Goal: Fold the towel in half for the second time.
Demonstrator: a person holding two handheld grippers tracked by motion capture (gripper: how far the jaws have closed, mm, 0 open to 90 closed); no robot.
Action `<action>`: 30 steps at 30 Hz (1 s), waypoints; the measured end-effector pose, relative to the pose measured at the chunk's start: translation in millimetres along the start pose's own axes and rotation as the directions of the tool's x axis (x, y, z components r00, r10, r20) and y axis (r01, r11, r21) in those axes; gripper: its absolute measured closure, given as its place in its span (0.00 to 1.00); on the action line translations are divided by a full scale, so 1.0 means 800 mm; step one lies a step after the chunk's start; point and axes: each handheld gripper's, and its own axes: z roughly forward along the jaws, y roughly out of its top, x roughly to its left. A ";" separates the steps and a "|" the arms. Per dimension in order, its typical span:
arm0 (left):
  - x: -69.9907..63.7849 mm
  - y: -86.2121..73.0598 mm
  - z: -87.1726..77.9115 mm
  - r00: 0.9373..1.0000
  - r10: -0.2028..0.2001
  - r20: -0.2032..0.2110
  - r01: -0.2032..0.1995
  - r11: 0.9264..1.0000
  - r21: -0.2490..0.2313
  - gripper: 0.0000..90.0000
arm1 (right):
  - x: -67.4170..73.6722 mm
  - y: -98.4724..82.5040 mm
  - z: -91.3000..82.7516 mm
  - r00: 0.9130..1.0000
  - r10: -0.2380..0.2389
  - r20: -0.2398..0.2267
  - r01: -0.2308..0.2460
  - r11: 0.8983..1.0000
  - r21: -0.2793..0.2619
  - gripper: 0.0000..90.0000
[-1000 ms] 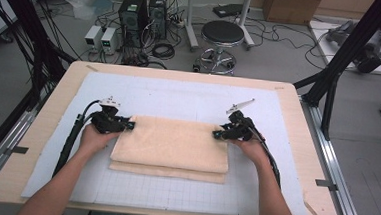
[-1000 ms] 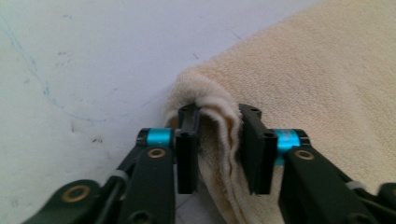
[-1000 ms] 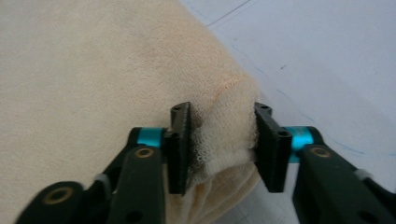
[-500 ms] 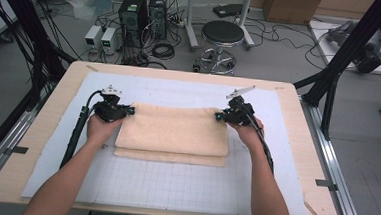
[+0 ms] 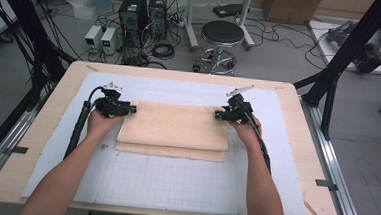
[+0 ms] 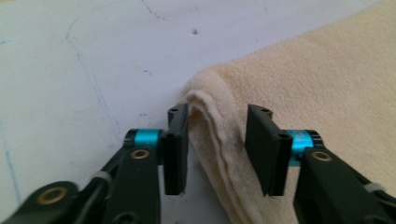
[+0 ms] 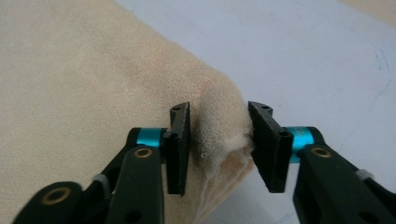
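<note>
With the towel [image 5: 173,130] folded over on the mat [image 5: 173,186], the left gripper [image 6: 217,149] and right gripper [image 7: 218,147] have just been opening, corners loose between parted jaws; further folds probably remain.

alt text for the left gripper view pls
Two black pads of the left tool stand open around the folded corner of a beige towel, having just opened. The towel lies on a pale blue mat marked with faint lines.

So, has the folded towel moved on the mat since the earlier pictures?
Yes. The folded towel has shifted away from the person, toward the far edge of the white mat, so more grid now lies bare in front of it.
</note>
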 end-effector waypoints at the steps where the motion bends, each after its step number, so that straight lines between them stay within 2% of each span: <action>1: -0.001 0.000 -0.002 1.000 0.004 0.008 -0.004 1.000 0.004 0.60 | 0.000 0.000 -0.003 1.000 0.002 0.002 -0.002 1.000 -0.009 0.59; 3: -0.004 -0.002 -0.005 0.999 0.032 -0.007 -0.032 0.999 0.007 0.59 | 0.003 0.003 -0.008 1.000 0.007 0.007 -0.007 1.000 -0.029 0.56; 8: -0.008 -0.003 -0.015 0.999 0.034 -0.032 -0.033 0.999 0.019 0.49 | 0.016 0.010 -0.020 1.000 -0.005 0.022 0.006 0.999 -0.048 0.50; 14: -0.013 0.004 -0.034 0.999 0.038 -0.023 -0.038 0.999 -0.028 0.48 | 0.022 0.012 -0.032 1.000 0.000 0.011 0.001 0.998 -0.066 0.46; 21: -0.021 0.007 -0.039 0.999 0.049 0.020 -0.048 0.998 -0.047 0.44 | 0.024 0.010 -0.037 1.000 0.025 -0.010 -0.026 0.996 -0.084 0.39; 24: -0.022 0.007 -0.038 0.997 0.040 0.068 -0.038 0.999 -0.039 0.43 | 0.027 0.009 -0.038 0.999 0.037 -0.019 -0.039 0.995 -0.091 0.32; 26: -0.024 0.007 -0.039 0.996 0.046 0.081 -0.044 0.999 -0.031 0.42 | 0.030 0.008 -0.040 0.999 0.037 -0.022 -0.039 0.995 -0.094 0.29; 28: -0.027 0.007 -0.041 0.995 0.049 0.083 -0.046 0.998 -0.033 0.37 | 0.032 0.006 -0.042 0.999 0.028 -0.019 -0.030 0.993 -0.116 0.27; 30: -0.031 0.008 -0.043 0.995 0.056 0.083 -0.053 0.998 -0.041 0.31 | 0.035 0.005 -0.046 0.999 0.034 -0.004 -0.034 0.993 -0.117 0.24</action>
